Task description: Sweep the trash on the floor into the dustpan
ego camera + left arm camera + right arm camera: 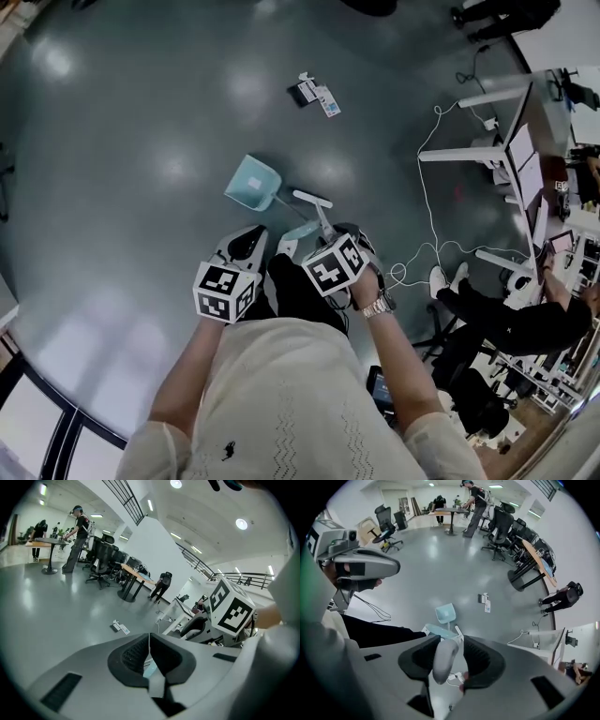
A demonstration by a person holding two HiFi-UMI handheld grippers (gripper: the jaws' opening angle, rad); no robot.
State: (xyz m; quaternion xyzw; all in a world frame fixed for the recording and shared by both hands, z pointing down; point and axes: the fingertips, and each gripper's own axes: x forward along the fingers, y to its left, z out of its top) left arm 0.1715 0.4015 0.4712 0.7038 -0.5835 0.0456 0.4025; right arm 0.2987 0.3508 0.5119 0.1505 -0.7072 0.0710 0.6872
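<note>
The left gripper (149, 644) has its jaws pinched almost together on a thin pale strip (157, 686) that stands upright between the pads. A sliver of teal shows beside the strip. The strip is seen edge-on and cut off by the gripper body, so I cannot tell what it belongs to.

Just ahead of that gripper, in the head view, the dustpan (253, 183) lies on the glossy grey floor (141, 122). It is a pale teal scoop with a low raised rim, and its open mouth faces away from the person.

The trash (314, 94) lies farther out and a little to the right, well apart from the dustpan. It is a small cluster of black and white scraps with a printed card. The print is too small to read.

The right gripper (449, 648) is clenched on a rounded grey handle (443, 663) that points toward its camera. Beyond the jaws sits a teal-and-white broom head (439, 631), near the dustpan. The jaws hide where it meets the handle.

A white cable (427, 187) trails across the floor to the right. It runs toward a white desk (487, 155) that the frame edge cuts off, and a seated person (516, 323) in dark clothes is beside it.
</note>
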